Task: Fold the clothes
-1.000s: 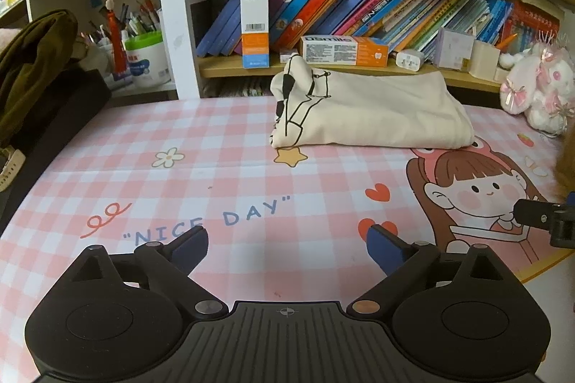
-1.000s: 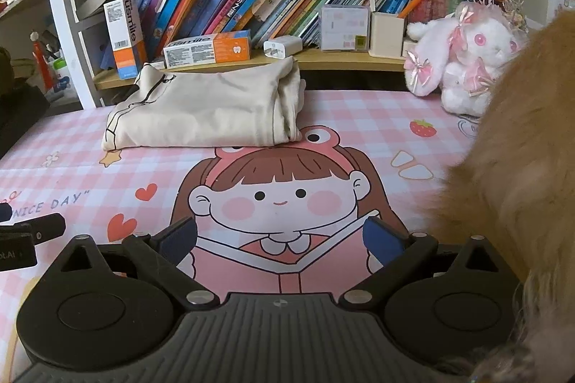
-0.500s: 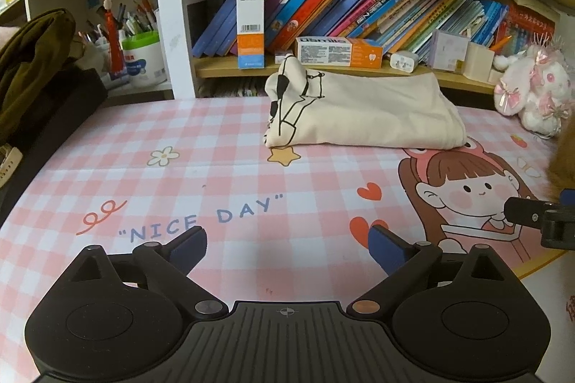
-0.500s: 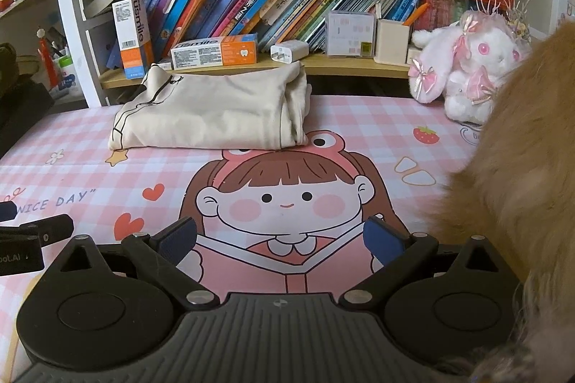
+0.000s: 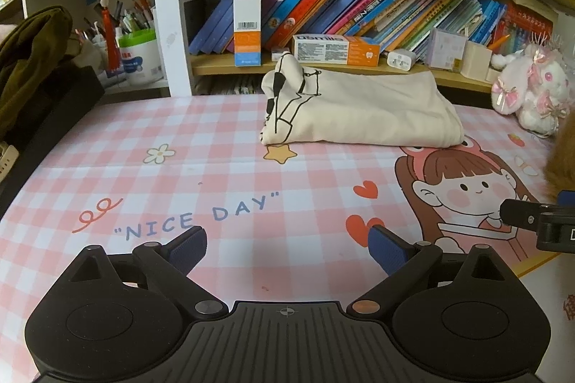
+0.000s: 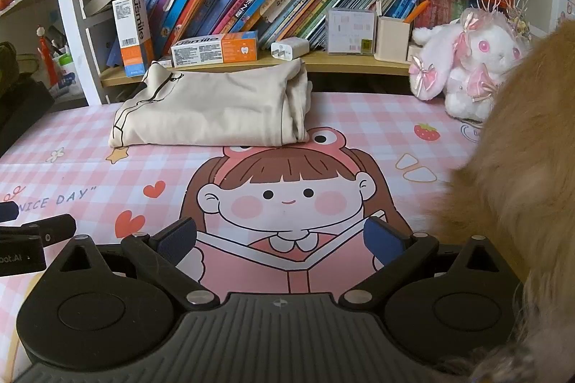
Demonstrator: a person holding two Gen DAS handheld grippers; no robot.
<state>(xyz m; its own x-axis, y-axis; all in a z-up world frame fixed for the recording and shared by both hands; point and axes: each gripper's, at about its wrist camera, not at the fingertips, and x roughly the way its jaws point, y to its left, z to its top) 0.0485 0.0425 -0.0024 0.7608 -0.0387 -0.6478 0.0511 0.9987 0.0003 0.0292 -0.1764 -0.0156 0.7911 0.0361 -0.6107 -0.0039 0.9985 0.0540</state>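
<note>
A cream garment (image 5: 363,113) with black line print lies folded in a neat rectangle at the back of the pink checked mat (image 5: 215,174), just in front of the bookshelf. In the right wrist view the same folded garment (image 6: 212,109) sits left of centre. My left gripper (image 5: 287,248) hovers open over the mat's front, well short of the garment, nothing between its blue pads. Over the cartoon girl print my right gripper (image 6: 280,239) is open and empty too. Its tip (image 5: 528,215) shows at the right edge of the left wrist view.
A wooden shelf (image 6: 323,63) with books, toothpaste boxes and a charger runs behind the garment. A white and pink plush rabbit (image 6: 467,59) sits at the back right. A furry orange mass (image 6: 521,185) fills the right side. Dark clothing (image 5: 28,66) is piled at the left.
Both grippers have drawn back a little from the folded garment, which looks slightly farther away. The garment itself has not moved. Both grippers stayed open.
</note>
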